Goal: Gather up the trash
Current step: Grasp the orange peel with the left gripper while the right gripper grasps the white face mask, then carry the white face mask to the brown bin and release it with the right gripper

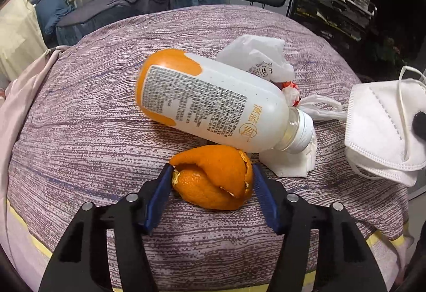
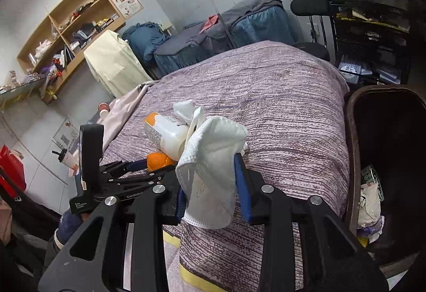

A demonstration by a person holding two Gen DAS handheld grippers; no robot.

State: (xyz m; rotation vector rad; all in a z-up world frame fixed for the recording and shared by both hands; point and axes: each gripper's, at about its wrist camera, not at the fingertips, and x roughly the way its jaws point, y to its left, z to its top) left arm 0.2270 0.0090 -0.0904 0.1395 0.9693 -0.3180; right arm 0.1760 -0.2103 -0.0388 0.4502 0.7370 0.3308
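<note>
An orange peel (image 1: 213,176) is bracketed by the left gripper (image 1: 211,177), its jaws spread, on the purple bedspread (image 1: 93,132). A white face mask (image 2: 213,172) is clamped in the right gripper (image 2: 210,180), lifted beside the brown bin (image 2: 354,159). Behind the peel, a bottle (image 1: 213,103) lies among crumpled tissues (image 1: 255,55).

Bare bedspread (image 2: 287,111) right of the bottle (image 1: 213,103); bin (image 2: 354,159) beside the edge.
</note>
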